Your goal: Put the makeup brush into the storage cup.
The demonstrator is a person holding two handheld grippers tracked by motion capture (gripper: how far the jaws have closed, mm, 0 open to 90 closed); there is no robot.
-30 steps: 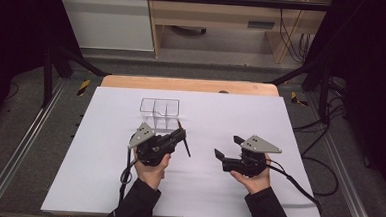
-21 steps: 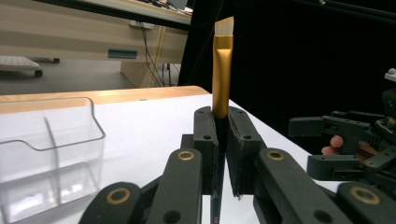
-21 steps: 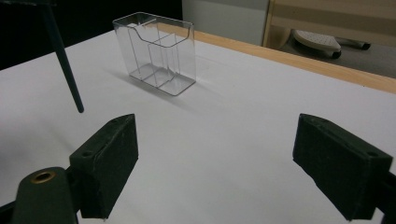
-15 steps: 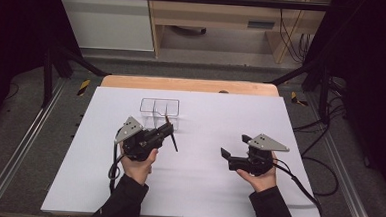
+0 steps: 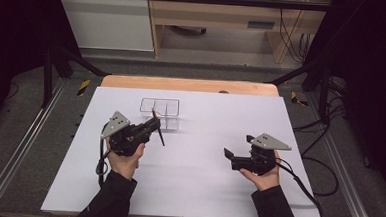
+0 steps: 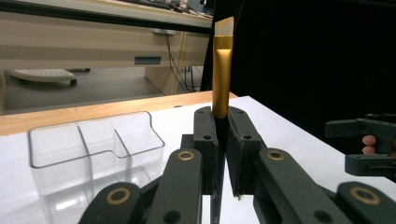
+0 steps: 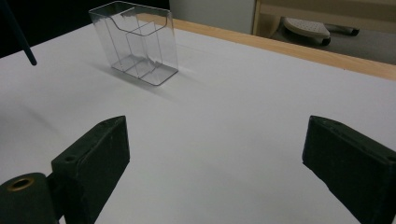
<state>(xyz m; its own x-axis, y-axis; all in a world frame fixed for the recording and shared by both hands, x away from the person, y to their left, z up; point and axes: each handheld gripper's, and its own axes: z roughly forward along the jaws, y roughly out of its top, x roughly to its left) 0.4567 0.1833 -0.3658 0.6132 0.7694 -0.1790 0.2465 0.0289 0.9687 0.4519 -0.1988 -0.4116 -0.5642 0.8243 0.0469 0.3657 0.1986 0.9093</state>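
White tabletop (image 5: 187,188) with a wooden far edge (image 5: 189,85). Grey floor (image 5: 218,70) beyond. Far side: pale wooden bench (image 5: 221,15), white cabinet panel (image 5: 105,24) at left. Black drapes (image 5: 378,73) both sides; cables (image 5: 325,125) trail at right. Dim, even lighting.

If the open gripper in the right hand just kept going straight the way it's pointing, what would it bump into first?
Probably the clear organizer: the right gripper points across bare white table roughly toward it, though it sits left of centre, so the gripper might slide past.

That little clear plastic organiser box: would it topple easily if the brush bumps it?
Probably. The clear organiser looks thin-walled and empty, so likely light; a nudge from the brush in the left gripper could slide it across the smooth white table, or tip it.
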